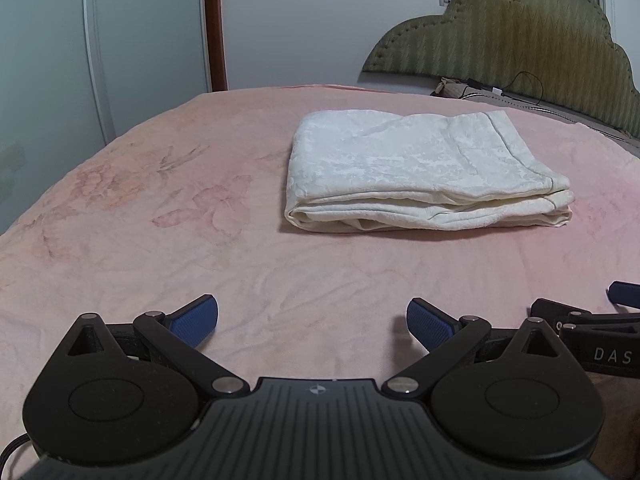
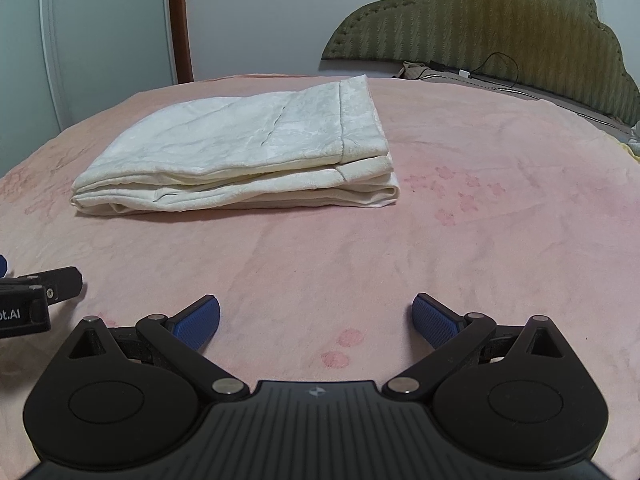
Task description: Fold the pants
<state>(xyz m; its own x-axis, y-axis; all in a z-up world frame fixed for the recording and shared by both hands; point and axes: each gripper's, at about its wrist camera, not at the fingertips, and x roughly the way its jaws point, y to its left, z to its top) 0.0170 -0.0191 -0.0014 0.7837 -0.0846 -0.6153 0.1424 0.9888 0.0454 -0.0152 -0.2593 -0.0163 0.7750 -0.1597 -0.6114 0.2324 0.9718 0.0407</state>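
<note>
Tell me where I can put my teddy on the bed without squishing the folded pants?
Bare pink blanket lies between the folded pants and the two open grippers, left and right. More lies left of the pants in the left view, and right of them toward the headboard in the right view. It is crowded under the headboard, where cables lie.

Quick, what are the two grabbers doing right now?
Left gripper: open, holding nothing.
Right gripper: open, holding nothing.
</note>
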